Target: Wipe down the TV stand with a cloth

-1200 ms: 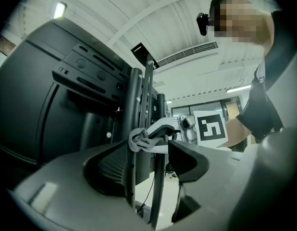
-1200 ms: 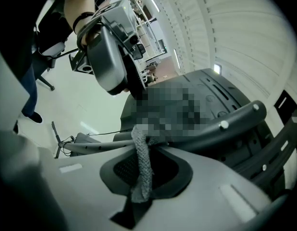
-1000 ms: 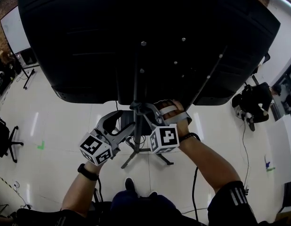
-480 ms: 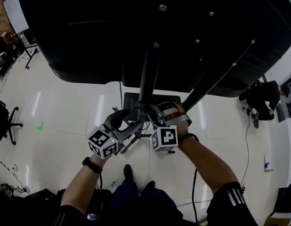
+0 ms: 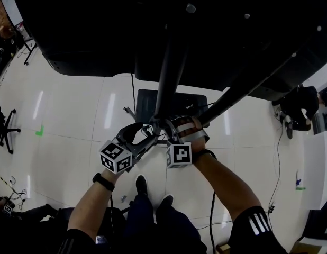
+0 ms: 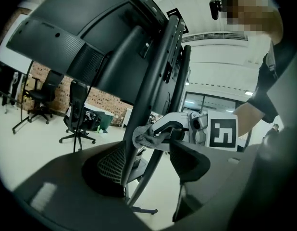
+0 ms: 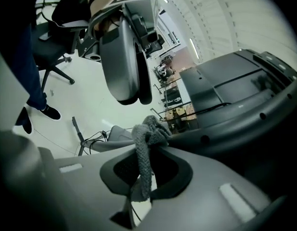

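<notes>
The cloth (image 7: 144,143), a grey knit rag, is bunched against the pole (image 6: 147,100) of the stand, well below the TV (image 5: 153,25). It is pinched in the right gripper (image 7: 147,170), whose jaws are closed on it, probably so it can be dragged along the tube. The left gripper (image 6: 147,154) meets the pole from the other side. Its jaws are wide apart with the pole between them and nothing clasped, likely to steady the stand; whether its pads touch the pole I cannot tell. Under the pole the base (image 5: 171,102) lies on the floor, partly covered by both grippers. The pole's top is lost against the dark TV, and in the head view the cloth barely shows.
</notes>
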Motion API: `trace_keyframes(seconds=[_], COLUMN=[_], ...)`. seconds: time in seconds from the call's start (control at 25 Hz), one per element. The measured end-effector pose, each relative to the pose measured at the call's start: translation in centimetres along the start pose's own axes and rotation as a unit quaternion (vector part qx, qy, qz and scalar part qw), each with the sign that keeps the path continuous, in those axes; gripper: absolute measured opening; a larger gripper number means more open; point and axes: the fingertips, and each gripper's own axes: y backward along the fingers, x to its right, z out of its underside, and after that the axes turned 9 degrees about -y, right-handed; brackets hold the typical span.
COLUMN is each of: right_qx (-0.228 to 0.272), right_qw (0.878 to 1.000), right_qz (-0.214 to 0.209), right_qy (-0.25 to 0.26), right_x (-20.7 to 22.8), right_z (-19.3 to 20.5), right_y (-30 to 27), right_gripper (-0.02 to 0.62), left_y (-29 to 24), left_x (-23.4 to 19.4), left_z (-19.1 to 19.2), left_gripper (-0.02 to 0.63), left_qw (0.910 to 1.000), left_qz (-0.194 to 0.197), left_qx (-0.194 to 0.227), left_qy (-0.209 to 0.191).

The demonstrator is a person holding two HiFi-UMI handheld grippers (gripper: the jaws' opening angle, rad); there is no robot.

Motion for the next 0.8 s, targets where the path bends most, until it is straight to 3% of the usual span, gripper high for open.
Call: trace_keyframes(seconds=[0.44, 0.68, 0.8], right_qx=[-0.021, -0.023, -0.033], right_qw=[0.999, 0.996, 0.996], right_qz=[-0.038, -0.061, -0.072], right_qy=[-0.021, -0.055, -0.045], right_x=[-9.4, -13.6, -16.5], right_z=[3.3, 3.9, 5.3], right_y=[-7.1, -9.7, -11.5], right_gripper=[0.035, 0.035, 0.035], left_y=[-2.5, -2.9, -3.0], left_x=[-1.3, -1.1, -1.3], left_z=[10.1, 15.0, 16.9], left_gripper=[0.310, 0.310, 0.310], left_qw=[0.9983, 0.9971, 0.9964], left_qz=[0.000, 0.002, 0.000], left_qx=[-0.039, -0.057, -0.066], left_qy=[0.043, 0.051, 0.054])
